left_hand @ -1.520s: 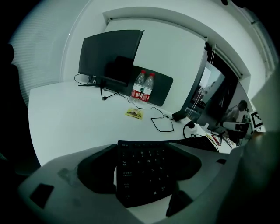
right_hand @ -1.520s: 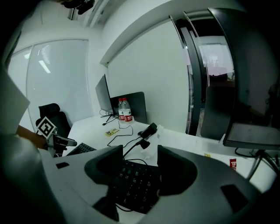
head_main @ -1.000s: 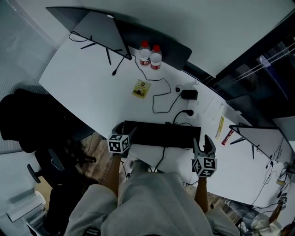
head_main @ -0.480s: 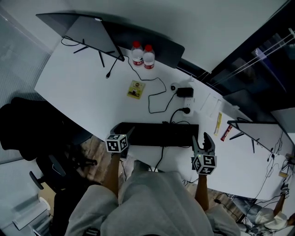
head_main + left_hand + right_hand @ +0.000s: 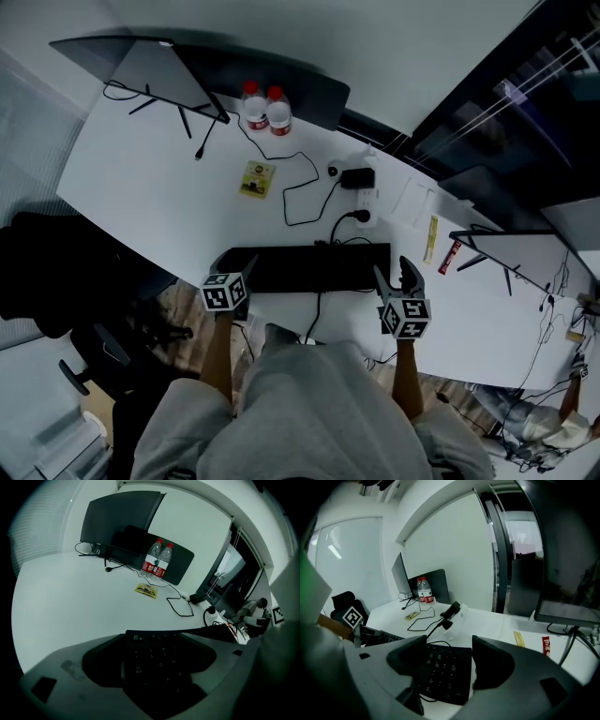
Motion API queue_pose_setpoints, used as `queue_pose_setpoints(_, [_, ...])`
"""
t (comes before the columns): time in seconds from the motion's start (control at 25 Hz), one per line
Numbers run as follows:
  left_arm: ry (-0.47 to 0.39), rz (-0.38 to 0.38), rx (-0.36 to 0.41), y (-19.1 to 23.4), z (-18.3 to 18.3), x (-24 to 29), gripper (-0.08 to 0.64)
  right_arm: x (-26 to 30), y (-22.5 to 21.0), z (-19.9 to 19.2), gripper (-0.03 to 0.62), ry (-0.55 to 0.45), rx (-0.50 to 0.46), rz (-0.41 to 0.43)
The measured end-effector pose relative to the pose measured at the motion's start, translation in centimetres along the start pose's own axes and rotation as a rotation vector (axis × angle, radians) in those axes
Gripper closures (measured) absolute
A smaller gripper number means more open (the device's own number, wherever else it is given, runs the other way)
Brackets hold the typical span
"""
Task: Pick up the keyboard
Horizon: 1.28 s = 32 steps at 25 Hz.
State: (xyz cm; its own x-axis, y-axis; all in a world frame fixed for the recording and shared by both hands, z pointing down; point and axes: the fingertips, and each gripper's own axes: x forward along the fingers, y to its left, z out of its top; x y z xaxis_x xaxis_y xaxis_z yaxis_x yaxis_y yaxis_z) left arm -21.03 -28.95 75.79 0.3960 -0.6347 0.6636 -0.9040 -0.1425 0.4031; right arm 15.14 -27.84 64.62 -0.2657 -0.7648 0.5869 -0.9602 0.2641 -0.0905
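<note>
Two grippers sit at the near edge of the white desk (image 5: 141,178), one at each end of the black keyboard (image 5: 309,268). Keyboard lies flat along the desk's front edge, directly ahead of the person, its cable (image 5: 315,314) dropping off the near side.

Left gripper (image 5: 242,277): jaws spread wide, and the left gripper view shows the keyboard's left end filling the gap between them. Can't tell if the pads actually press its edges.

Right gripper (image 5: 394,279): jaws also wide. The right gripper view shows the keyboard's right end, number-pad side, between them, with a strip of white desk showing between the keyboard's edge and the right-hand jaw, so no grip there.

Behind the keyboard are a white power strip (image 5: 366,214) with a plug in it, a black adapter (image 5: 356,177) and a thin black cord (image 5: 298,192) looping across the desk. Small yellow packet (image 5: 255,178) lies left of the cord. Two water bottles (image 5: 253,105) with red caps stand side by side, touching, at the far edge, next to a dark screen (image 5: 141,61) on a stand.

To the right of the keyboard lie a yellow strip (image 5: 430,238) and a red packet (image 5: 451,256), near a second screen (image 5: 511,251).

Black chair (image 5: 42,272) stands off the desk's left side. Grey trousers (image 5: 309,412) fill the bottom of the head view
</note>
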Motion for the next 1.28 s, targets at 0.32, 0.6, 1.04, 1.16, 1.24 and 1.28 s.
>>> queue_pose_setpoints(0.32, [-0.008,0.007,0.001,0.0,0.0,0.0,0.241,2.7,-1.0,-2.9,0.227,0.08,0.087,0.046])
queue_pose_setpoints(0.6, [-0.007,0.011,0.001,0.0,0.0,0.0,0.241,4.8,-1.8,-4.6,0.221,0.141,0.112,0.064])
queue_pose_setpoints(1.04, [-0.012,0.014,-0.007,-0.1,0.1,0.1,0.241,7.2,-1.8,-5.6,0.212,0.185,0.16,0.118])
queue_pose_setpoints(1.16, [-0.012,0.015,-0.009,-0.1,0.0,0.1,0.241,7.7,-1.6,-5.9,0.209,0.195,0.164,0.124])
queue_pose_setpoints(1.24, [-0.014,0.015,-0.01,-0.1,0.0,0.1,0.241,7.9,-1.6,-6.0,0.204,0.198,0.17,0.122])
queue_pose_setpoints(1.28, [-0.016,0.017,-0.01,-0.1,0.0,0.1,0.241,8.0,-1.6,-6.1,0.204,0.2,0.174,0.124])
